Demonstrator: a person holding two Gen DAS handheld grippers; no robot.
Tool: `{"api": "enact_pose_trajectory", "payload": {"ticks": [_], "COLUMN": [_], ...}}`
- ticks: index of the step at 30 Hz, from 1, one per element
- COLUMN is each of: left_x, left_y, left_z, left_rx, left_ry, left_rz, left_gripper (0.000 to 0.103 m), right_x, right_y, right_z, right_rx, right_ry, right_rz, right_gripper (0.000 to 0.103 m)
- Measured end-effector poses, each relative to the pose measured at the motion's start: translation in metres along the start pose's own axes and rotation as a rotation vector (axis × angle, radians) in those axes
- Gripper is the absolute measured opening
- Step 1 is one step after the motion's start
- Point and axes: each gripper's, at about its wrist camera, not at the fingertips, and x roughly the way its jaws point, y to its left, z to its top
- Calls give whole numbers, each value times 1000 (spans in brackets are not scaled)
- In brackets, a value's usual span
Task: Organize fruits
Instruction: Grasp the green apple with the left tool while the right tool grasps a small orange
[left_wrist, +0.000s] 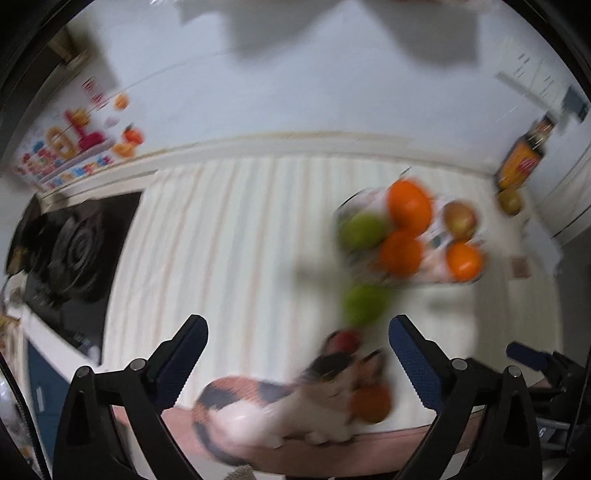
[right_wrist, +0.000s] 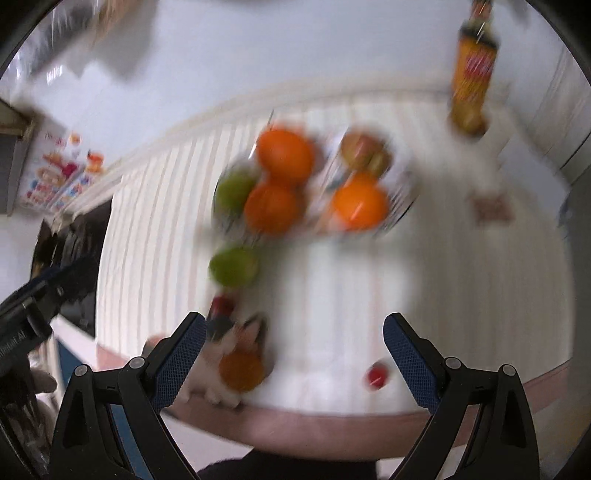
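While both claws are held wide and empty, the loose lime (left_wrist: 365, 304) is found dead ahead of the left claw (left_wrist: 299, 365), up-left of the right claw (right_wrist: 293, 363), so left's nearer.

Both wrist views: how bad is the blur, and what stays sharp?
Left wrist view: motion blur smears the fruit basket, green fruit and cat; the left gripper, open, stays sharp. Right wrist view: heavier smear on the oranges and bottle; the right gripper, open, stays crisp. Fisheye bends the counter edge in both.
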Motion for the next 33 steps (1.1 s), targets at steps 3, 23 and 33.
{"api": "enact_pose_trajectory", "payload": {"ticks": [3, 23, 33], "left_x": [21, 76, 156], "left_y": [16, 7, -52], "left_z": [-26, -32, 30], "left_rx": [1, -61, -107], "left_ry": [54, 215, 390], "left_rz": [74, 8, -177], "left_gripper": [100, 100, 100], "right_x": [50, 131, 87], "right_y": [13, 37, -49], "right_z": [-21, -36, 18], "right_rx": [18, -57, 37], "right_ry": [120, 229, 119], "right_rz": [77, 61, -73], "right_gripper": [99, 59, 59]}}
